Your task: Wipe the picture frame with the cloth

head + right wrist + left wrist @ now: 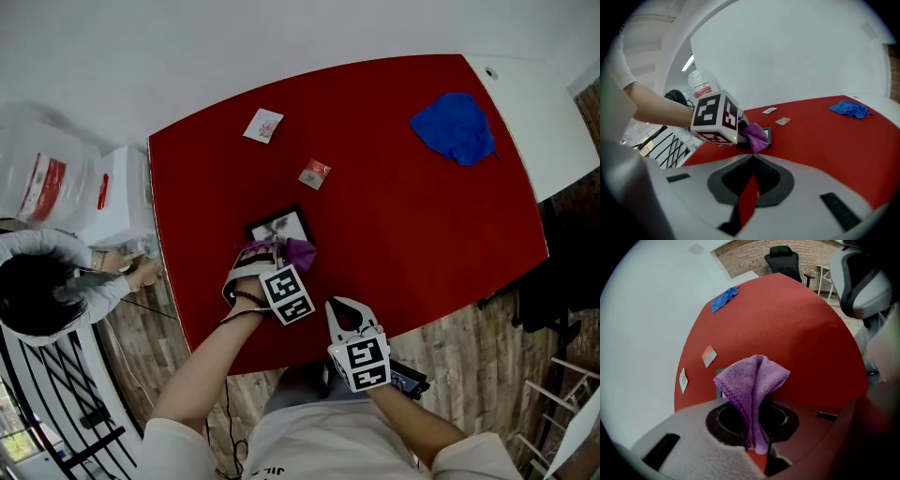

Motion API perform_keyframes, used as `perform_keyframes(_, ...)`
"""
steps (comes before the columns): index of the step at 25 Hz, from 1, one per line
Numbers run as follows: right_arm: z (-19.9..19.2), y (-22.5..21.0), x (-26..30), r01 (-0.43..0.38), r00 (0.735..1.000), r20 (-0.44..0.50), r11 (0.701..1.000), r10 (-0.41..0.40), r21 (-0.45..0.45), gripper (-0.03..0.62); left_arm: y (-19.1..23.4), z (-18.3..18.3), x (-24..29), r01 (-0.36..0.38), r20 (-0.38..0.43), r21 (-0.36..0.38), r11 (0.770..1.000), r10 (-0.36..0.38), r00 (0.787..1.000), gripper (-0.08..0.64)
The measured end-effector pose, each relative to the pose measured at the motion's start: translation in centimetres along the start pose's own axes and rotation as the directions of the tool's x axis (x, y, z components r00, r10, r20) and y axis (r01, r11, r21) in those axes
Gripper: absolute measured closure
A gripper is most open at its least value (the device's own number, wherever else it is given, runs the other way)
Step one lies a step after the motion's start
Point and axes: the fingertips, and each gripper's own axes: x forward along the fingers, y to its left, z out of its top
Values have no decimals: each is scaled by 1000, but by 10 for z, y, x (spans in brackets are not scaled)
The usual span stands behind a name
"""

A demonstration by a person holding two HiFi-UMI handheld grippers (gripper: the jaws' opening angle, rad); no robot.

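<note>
The left tool (273,249) is clamping the cloth (300,251) directly above the picture frame (285,225), while the right tool (347,309) is idling closed and empty, risking the unbraced frame sliding on the counter (412,216).

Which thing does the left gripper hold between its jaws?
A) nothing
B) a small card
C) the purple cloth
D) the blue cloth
C: in the left gripper view the purple cloth is pinched between the jaws of the left gripper and stands up above them.
</note>
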Motion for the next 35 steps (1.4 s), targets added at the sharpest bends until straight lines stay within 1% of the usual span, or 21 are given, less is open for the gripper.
perform_keyframes(2, -1, 0, -1, 0, 1000, -2, 1000, 0, 3, 588, 17, -1, 3, -21, -5, -17, 1000, 21, 1000, 497)
perform_keyframes(4, -2, -1, -3, 4, 1000, -3, 1000, -4, 7, 588, 43, -1, 9, -39, -18, -50, 998, 38, 999, 497)
perform_keyframes(6, -4, -5, -6, 11, 1000, -3, 1000, -11, 14, 588, 70, -2, 17, -50, -35, -86, 995, 47, 998, 497)
perform_keyframes(8, -6, -9, -9, 21, 1000, -6, 999, -21, 24, 588, 92, -2, 24, -56, -56, -106, 993, 51, 997, 497)
perform_keyframes(12, -11, -18, -12, 35, 999, -16, 999, -34, 38, 588, 112, -2, 37, -51, -88, -120, 991, 41, 995, 497)
perform_keyframes(16, -12, -26, -13, 36, 999, -18, 998, -35, 43, 588, 101, 0, 42, -33, -99, -104, 994, 22, 995, 497)
perform_keyframes(24, -9, -30, -6, 21, 1000, -13, 999, -21, 42, 588, 28, 5, 23, 7, -73, 6, 1000, -7, 997, 497)
perform_keyframes(28, -4, -29, -1, 11, 1000, -8, 999, -10, 40, 588, 11, 0, 14, 8, -76, 50, 999, -4, 997, 497)
perform_keyframes(30, -3, -26, 1, 7, 1000, -6, 999, -7, 39, 588, 13, -2, 13, -1, -77, 58, 998, 5, 997, 497)
perform_keyframes(32, -3, -25, 1, 5, 1000, -6, 999, -5, 39, 588, 27, -1, 14, -22, -75, 49, 999, 26, 997, 497)
perform_keyframes(35, -6, -26, -2, 10, 1000, -10, 999, -10, 46, 588, 66, 7, 17, -54, -72, -2, 999, 54, 996, 497)
